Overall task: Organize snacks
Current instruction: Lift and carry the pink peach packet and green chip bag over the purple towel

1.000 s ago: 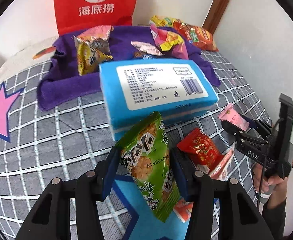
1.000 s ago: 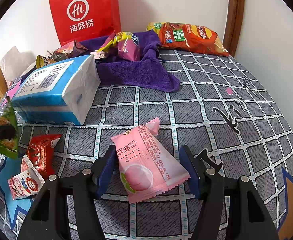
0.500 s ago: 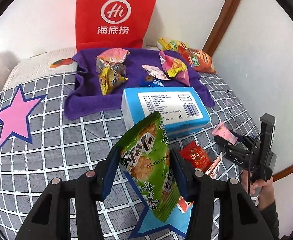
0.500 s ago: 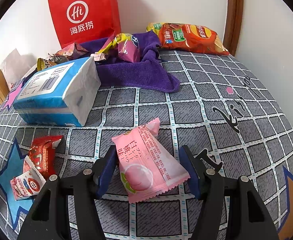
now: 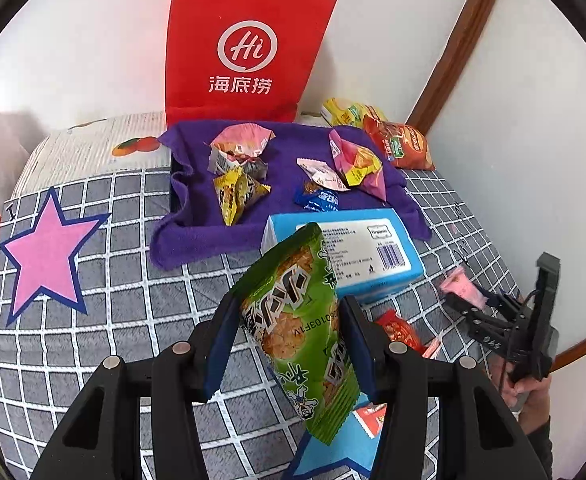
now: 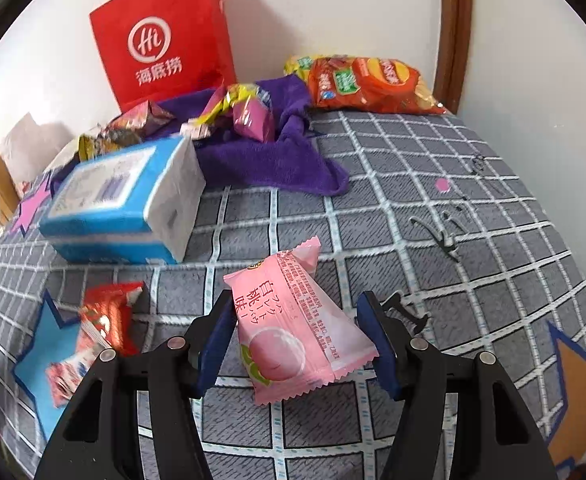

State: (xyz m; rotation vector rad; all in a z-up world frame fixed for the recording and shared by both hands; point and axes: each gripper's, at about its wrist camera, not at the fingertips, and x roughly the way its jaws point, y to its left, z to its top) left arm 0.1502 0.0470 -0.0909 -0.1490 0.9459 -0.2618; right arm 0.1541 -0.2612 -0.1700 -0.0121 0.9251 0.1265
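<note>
Over the last second we had lifted and drawn the left hand-held gripper (image 5: 289, 340) back from the blue tissue pack (image 5: 357, 256), so that the pack shrank in its view and the whole purple towel (image 5: 197, 224) behind it came into sight; the green snack bag (image 5: 297, 320) stayed clamped between its jaws, held up in the air in front of the pack. The right hand-held gripper (image 6: 297, 340) had barely moved: it kept its jaws closed on the pink peach candy (image 6: 297, 328), just in front of the pack and to its right, above the checked bedspread (image 6: 433, 280). We judged this to mean both pickups were done and the carry toward the towel, where the other snacks were gathered, was the step in hand. Counting, we found two grippers, each with one snack; one tissue pack; one red paper bag (image 5: 245, 48) against the wall behind the towel; one towel with about five wrapped snacks on it; two chip bags (image 6: 365, 84) beyond the towel in the corner, though they overlapped; and at least two red wrappers (image 6: 109, 320) lying loose on the bedspread in front of the pack.
</note>
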